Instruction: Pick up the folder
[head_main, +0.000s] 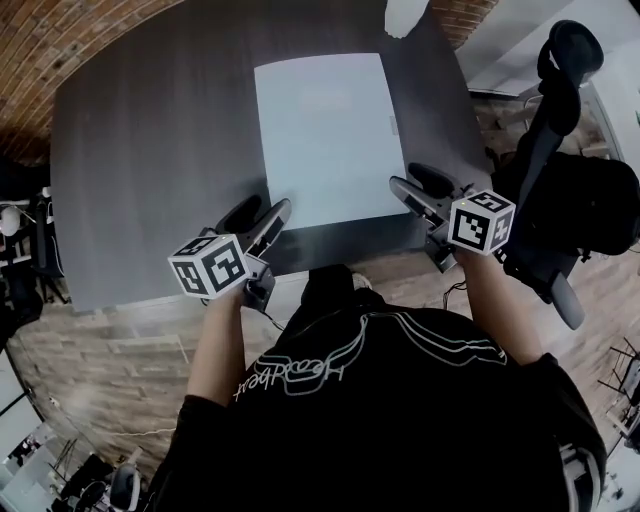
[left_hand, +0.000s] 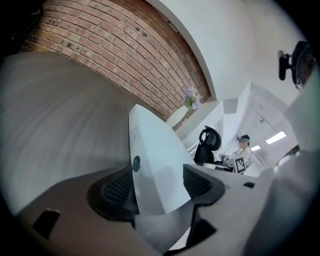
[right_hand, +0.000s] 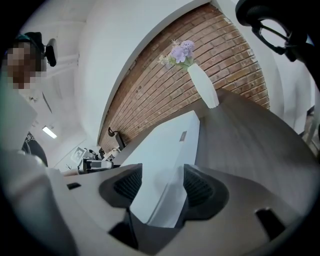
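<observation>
pale-blue folder (head_main: 325, 140) lies flat (dark table (head_main: 150, 150)); left tool (head_main: 270, 206), right tool (head_main: 405, 177) open, gripping nothing.

A dark grey table (head_main: 150, 150) with a faint wood grain carries two things. A pale, blue-white folder (head_main: 325, 140) lies flat on it, right of the middle, its long sides running from the near edge toward the far edge and its short near side close to the table's near edge. A small label (head_main: 392, 125) sits by the folder's right side. A white vase (head_main: 403, 15) of purple flowers (right_hand: 180, 51) stands upright at the far edge, toward the right corner, apart from the folder.
</observation>
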